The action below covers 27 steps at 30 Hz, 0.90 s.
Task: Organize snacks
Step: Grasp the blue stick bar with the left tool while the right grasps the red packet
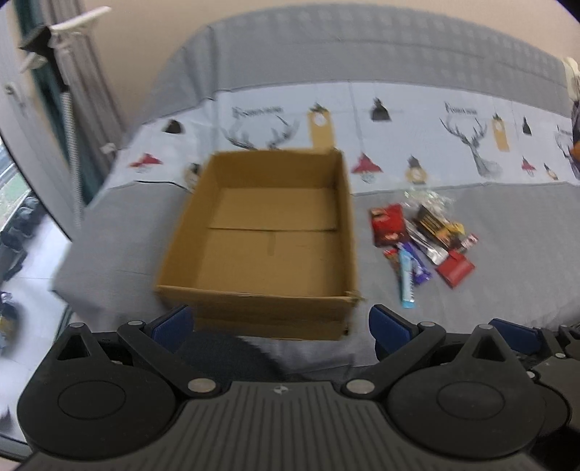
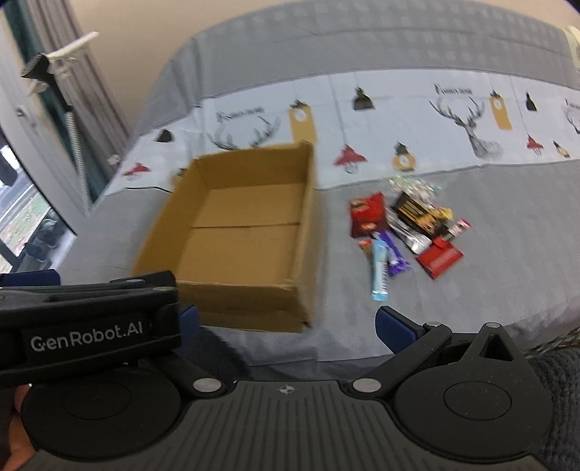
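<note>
An open brown cardboard box (image 1: 268, 235) (image 2: 232, 232) stands empty on the grey tablecloth. Right of it lies a pile of snacks (image 1: 424, 232) (image 2: 409, 224): a red bag (image 1: 388, 224), a light blue bar (image 1: 407, 279) (image 2: 380, 270), a purple bar (image 2: 395, 257), a black and gold packet (image 2: 417, 212), a red flat pack (image 1: 456, 269). My left gripper (image 1: 281, 326) hangs open in front of the box, holding nothing. My right gripper (image 2: 286, 324) is open too, close beside it, near the table's front edge. The left gripper's body (image 2: 87, 326) covers the right gripper's left finger.
The table has a grey cloth with a pale runner (image 1: 398, 134) printed with deer and hanging tags behind the box. A window and grey curtain (image 1: 72, 90) are at the left, with a white clip stand (image 1: 61, 32). Floor shows past the table's left edge.
</note>
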### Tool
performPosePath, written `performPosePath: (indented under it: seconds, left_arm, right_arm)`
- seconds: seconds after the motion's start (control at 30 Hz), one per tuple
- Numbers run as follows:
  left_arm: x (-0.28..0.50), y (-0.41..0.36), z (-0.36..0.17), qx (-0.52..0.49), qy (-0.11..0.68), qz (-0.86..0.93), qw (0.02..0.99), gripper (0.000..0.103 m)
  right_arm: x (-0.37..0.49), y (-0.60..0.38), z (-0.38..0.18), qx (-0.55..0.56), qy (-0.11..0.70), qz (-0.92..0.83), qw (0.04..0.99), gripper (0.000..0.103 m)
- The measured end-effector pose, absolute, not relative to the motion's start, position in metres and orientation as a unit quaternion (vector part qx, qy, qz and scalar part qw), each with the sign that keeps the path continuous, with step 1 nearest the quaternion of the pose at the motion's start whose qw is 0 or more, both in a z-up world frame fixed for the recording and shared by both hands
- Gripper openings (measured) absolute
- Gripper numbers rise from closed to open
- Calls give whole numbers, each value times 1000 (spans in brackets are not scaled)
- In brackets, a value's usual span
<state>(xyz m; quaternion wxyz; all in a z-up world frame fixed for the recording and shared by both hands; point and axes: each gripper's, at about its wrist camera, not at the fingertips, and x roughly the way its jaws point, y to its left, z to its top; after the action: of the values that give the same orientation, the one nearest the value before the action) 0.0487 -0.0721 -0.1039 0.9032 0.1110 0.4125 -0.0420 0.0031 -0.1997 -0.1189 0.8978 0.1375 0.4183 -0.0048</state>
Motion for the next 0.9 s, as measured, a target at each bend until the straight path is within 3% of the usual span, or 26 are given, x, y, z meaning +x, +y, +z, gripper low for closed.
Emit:
performPosePath:
  seconds: [0.3, 0.5, 0.57, 0.67, 0.73, 0.8, 0.83, 0.9]
  left_arm:
    - [109, -161, -203, 101, 404, -167, 893, 103]
    - [144, -208, -260, 131, 383, -222, 887, 100]
    - [164, -216, -277, 112, 408, -226, 877, 81]
    - [192, -226, -306, 102, 454, -231, 854, 55]
    - [202, -231, -325, 109, 464, -234, 848, 50]
    - [211, -234, -344, 117, 473, -230, 842, 42]
    - [214, -235, -353, 117, 479, -232, 839, 36]
    - [216, -233, -361, 111, 465, -238, 845, 36]
  right_arm:
    - [32, -307, -220, 187, 385, 2, 904, 102]
    - [59, -368, -273, 110, 389, -9, 915, 102]
    - [67, -391, -284, 128, 387, 9, 913, 101]
    - [86, -411, -295, 133, 386, 25, 913, 84]
    - [102, -423, -305, 128, 392, 12, 911, 64]
    - [118, -433, -318, 128, 409, -2, 904, 51]
    - [124, -435, -324, 128, 417, -3, 900, 51]
    - [135, -432, -330, 115, 423, 3, 899, 51]
